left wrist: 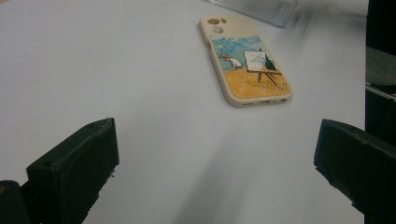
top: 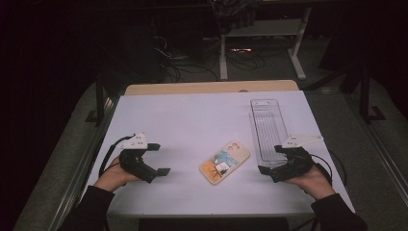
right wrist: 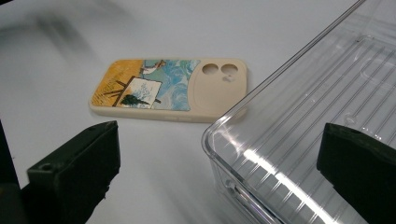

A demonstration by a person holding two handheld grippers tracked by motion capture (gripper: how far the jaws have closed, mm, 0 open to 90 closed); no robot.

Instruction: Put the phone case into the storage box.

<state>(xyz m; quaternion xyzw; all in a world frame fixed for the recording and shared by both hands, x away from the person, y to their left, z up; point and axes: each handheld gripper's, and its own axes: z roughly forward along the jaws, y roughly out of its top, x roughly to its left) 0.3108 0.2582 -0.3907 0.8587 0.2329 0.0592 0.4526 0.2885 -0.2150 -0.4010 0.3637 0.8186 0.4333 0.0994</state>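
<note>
A beige phone case (top: 225,162) with a painted field scene lies flat, back up, on the white table (top: 192,115), between my two hands. My left gripper (top: 160,159) rests on the table to the left of it, open, with nothing between its jaws. In the left gripper view the case (left wrist: 247,60) lies ahead and to the right of the open gripper (left wrist: 217,154). My right gripper (top: 270,159) is open at the near end of a long clear plastic tray (top: 267,127). In the right gripper view the tray's near corner (right wrist: 317,116) sits between the jaws of the gripper (right wrist: 219,158), untouched, with the case (right wrist: 173,91) beyond it.
A wooden strip (top: 211,87) runs along the table's far edge. Behind it the dark floor holds cables (top: 192,62) and a white desk frame (top: 262,43). The clear tray (left wrist: 254,7) shows at the top edge of the left gripper view.
</note>
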